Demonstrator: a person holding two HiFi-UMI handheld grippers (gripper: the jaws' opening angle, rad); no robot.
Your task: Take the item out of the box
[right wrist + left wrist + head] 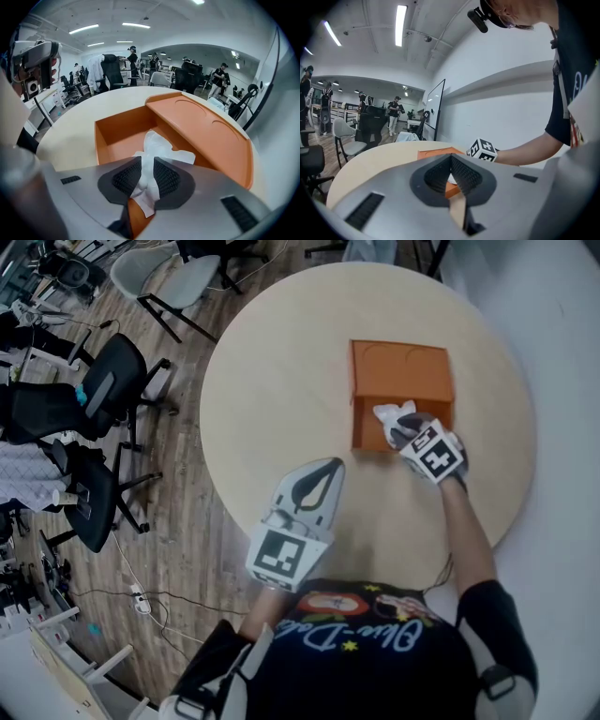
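An orange box (401,381) stands open on the round table (281,381), its lid (201,124) folded back flat. My right gripper (401,430) reaches over the box's near edge and is shut on a crumpled white item (157,147), which hangs partly above the box's inner floor (117,133). In the head view the white item (389,414) shows just ahead of the jaws. My left gripper (330,467) hovers over the table's near part, left of the box, shut with nothing in it. In the left gripper view the gripper (451,161) points toward the box (440,152).
Office chairs (103,390) and cables stand on the wooden floor left of the table. A white wall runs along the right. Several people stand far off in the room (393,112). The person's right arm (469,540) stretches over the table's near edge.
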